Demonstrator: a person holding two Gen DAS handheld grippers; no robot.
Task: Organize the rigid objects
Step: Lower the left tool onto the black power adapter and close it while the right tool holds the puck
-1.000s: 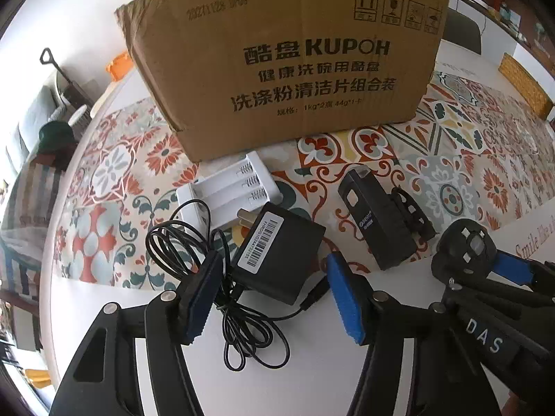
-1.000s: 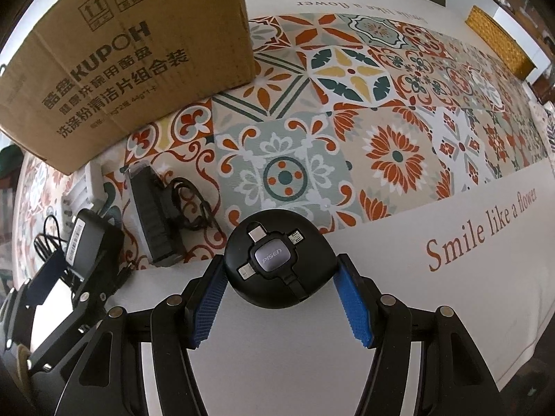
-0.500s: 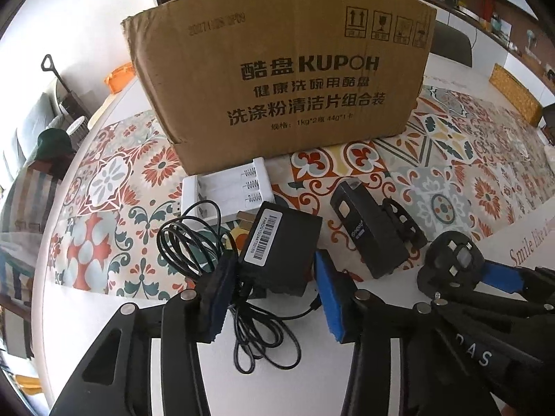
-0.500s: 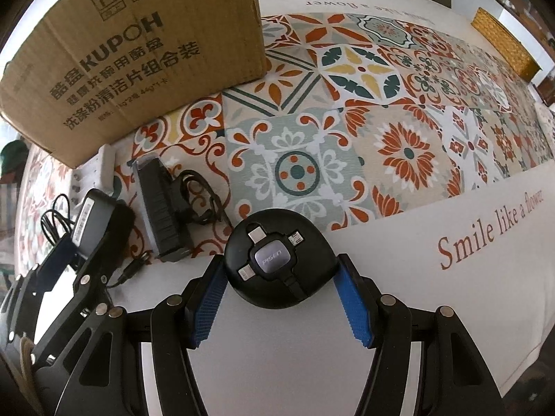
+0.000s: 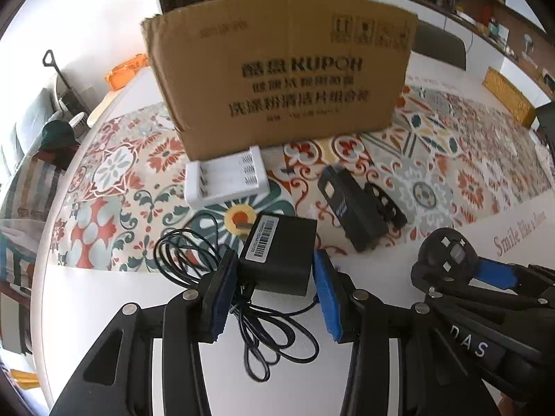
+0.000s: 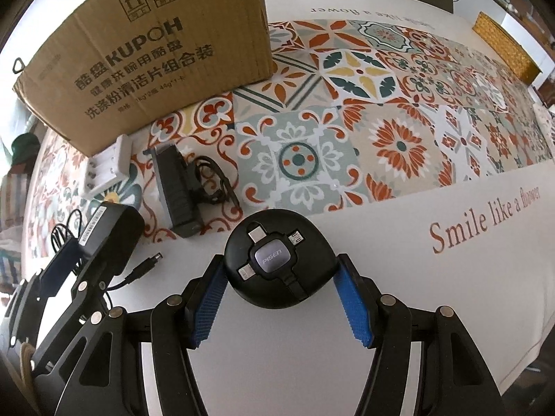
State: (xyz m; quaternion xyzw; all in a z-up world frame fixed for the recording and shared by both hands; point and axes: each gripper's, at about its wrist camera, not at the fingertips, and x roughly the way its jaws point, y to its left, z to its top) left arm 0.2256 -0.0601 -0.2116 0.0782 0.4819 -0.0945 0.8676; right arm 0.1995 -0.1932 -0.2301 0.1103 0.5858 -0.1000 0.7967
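Observation:
My left gripper (image 5: 274, 263) is shut on a black power adapter (image 5: 281, 256) with a barcode label. The adapter's thin black cable (image 5: 277, 339) trails in loops over the white table edge. In the right wrist view the same adapter (image 6: 107, 235) sits at the lower left in the left gripper (image 6: 78, 263). My right gripper (image 6: 279, 270) is shut on a round black cable reel (image 6: 277, 263) with several plug tips. That reel (image 5: 444, 260) also shows at the right of the left wrist view. An open cardboard box (image 5: 277, 72) stands behind.
A white battery charger (image 5: 225, 180) lies before the box, and a black device with a strap (image 5: 350, 204) lies to its right. The patterned tablecloth (image 6: 399, 138) stretches right toward a wicker basket (image 6: 503, 45). A chair (image 5: 440, 48) stands beyond the table.
The left jaws have closed onto the adapter, which now sits clear of the charger and nearer me. Both grippers have pulled back slightly from the box, and the right still holds the reel.

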